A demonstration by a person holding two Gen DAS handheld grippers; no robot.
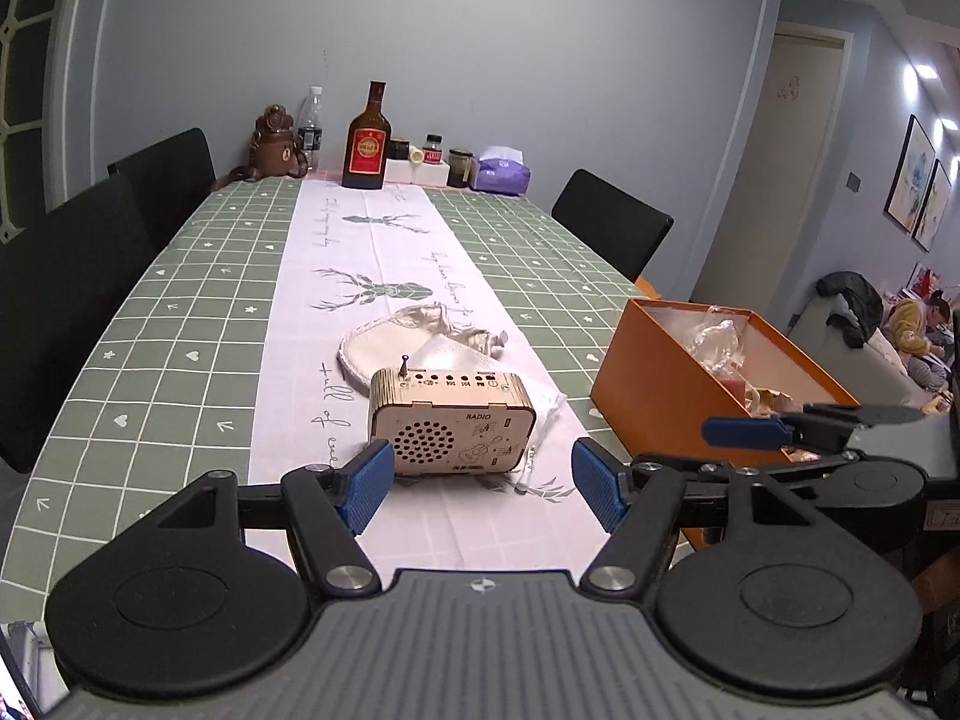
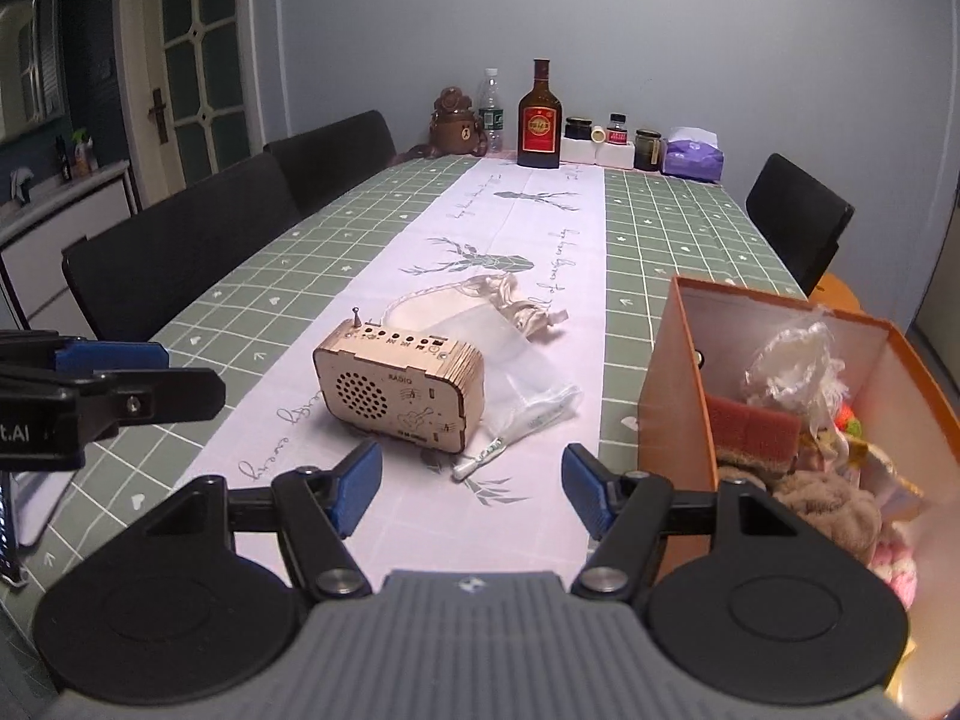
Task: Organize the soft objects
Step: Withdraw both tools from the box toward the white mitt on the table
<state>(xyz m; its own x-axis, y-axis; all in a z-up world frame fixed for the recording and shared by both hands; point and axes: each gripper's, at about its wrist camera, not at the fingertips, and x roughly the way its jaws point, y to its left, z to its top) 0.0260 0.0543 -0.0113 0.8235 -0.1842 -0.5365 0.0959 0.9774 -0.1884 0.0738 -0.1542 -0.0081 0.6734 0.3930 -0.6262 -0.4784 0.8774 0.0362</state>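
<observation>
A wooden radio [image 1: 450, 423] [image 2: 401, 393] stands on the white table runner. Behind it lie a white fabric pouch with cord [image 1: 390, 339] [image 2: 456, 300] and a clear plastic bag [image 1: 543, 405] [image 2: 525, 369]. An orange box [image 1: 654, 384] [image 2: 675, 384] at the right holds soft things: a plush toy [image 2: 828, 504], a sponge [image 2: 753, 429], crumpled plastic [image 2: 792, 354]. My left gripper [image 1: 480, 483] is open and empty, just in front of the radio. My right gripper [image 2: 471, 495] is open and empty, near the radio and left of the box.
Bottles [image 2: 539, 120], jars, a brown bear bag [image 2: 454, 123] and a purple tissue pack [image 2: 693, 156] line the far table end. Black chairs [image 2: 180, 246] stand at both sides. The right gripper's finger shows by the box in the left wrist view [image 1: 750, 432].
</observation>
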